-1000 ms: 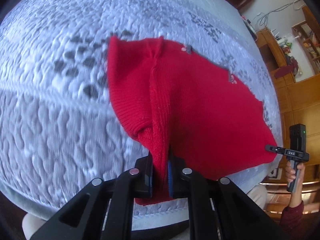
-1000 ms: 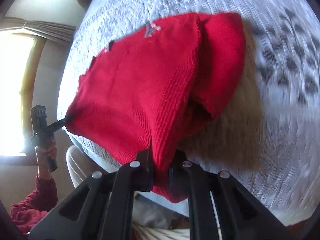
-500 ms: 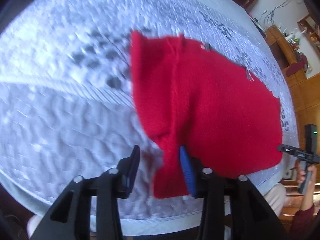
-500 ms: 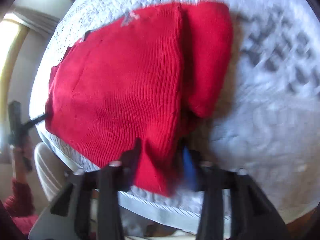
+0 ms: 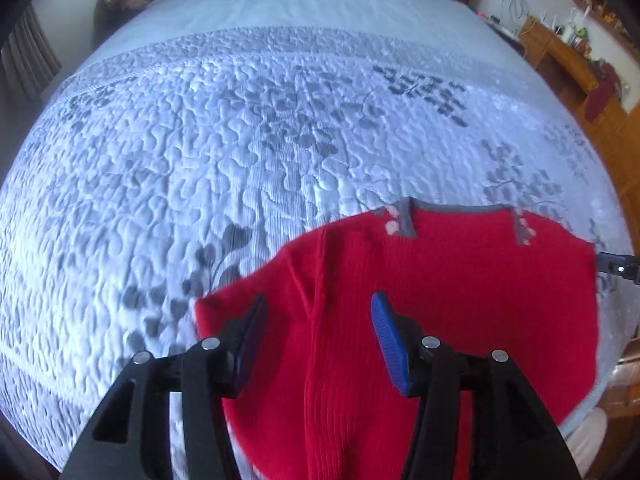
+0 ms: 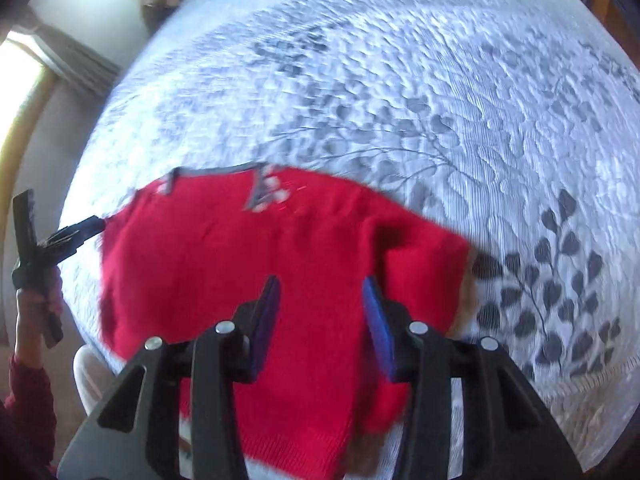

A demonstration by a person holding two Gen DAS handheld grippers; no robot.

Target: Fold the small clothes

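A small red knit sweater with a grey neckline lies flat near the bed's front edge, its sleeves folded in over the body. It also shows in the right wrist view. My left gripper is open and empty above the sweater's left folded side. My right gripper is open and empty above its right folded side. The left gripper also appears at the sweater's far left edge in the right wrist view, and the tip of the right gripper shows at the far right edge in the left wrist view.
The sweater lies on a white quilted bedspread with a grey leaf pattern. Wooden furniture stands to the right of the bed. A window with a curtain is on the left.
Both grippers have opened and let go of the sweater's lower corners, then lifted back. The sweater now lies flat on the bed.
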